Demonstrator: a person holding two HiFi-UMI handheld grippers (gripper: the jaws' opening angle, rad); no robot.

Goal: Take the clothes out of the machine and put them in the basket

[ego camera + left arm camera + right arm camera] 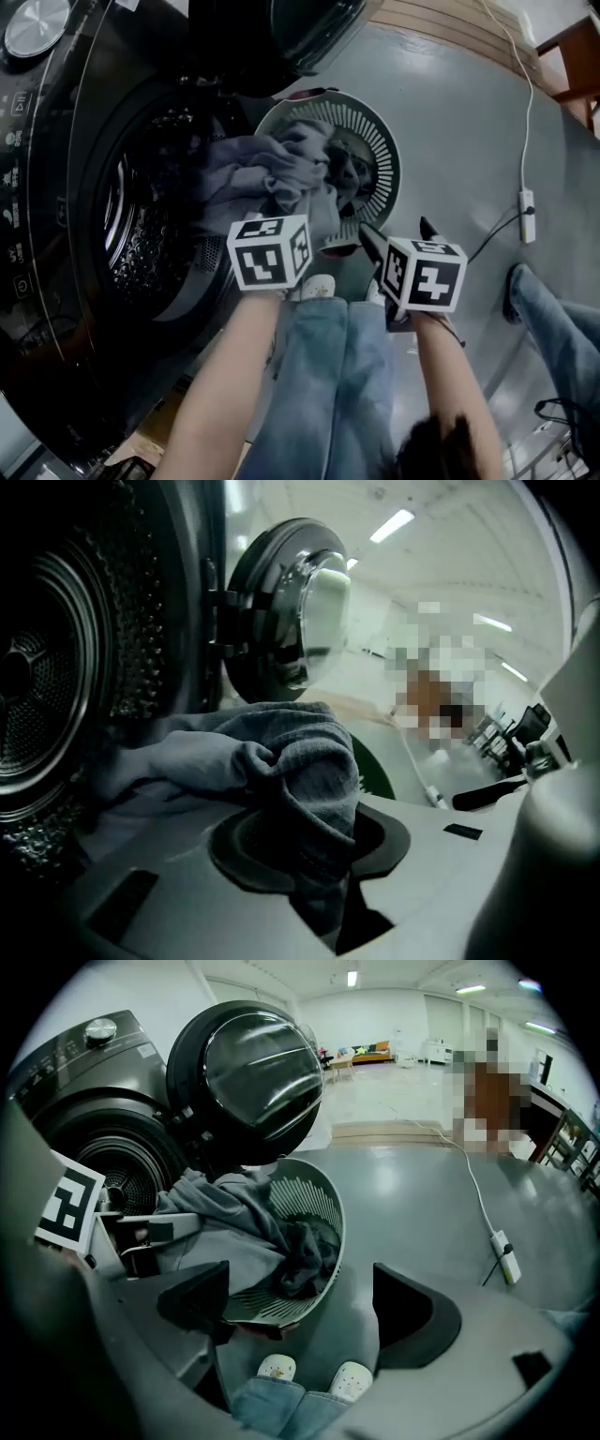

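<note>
Grey garment (267,169) first: one fold of it is clamped tight in the jaws of the left gripper (314,846), and the rest trails back toward the drum at nine o'clock in the left gripper view.

Closest in, at six o'clock in the head view, are the person's jeans (328,375). The white shoes (277,1368) peek out just beyond them in the right gripper view.

Next come both marker cubes side by side, left one at nine, right one at three. The right gripper (305,1312) has its jaws spread wide with nothing between them. Only shoes, floor and the near rim of the basket (323,1208) show through the gap.

Up at twelve o'clock from the grippers, the basket lies tipped, its slatted inside facing the camera. The grey cloth spills over its rim on the nine o'clock side, spanning across to the mouth of the machine (141,234). A heap of dark clothes (305,1251) sits inside the basket, touching the grey cloth.

Further out, the machine's round door (248,1077) hangs open at eleven o'clock above the basket. Well off at two o'clock, a power strip (527,214) lies on the grey floor (450,122).
</note>
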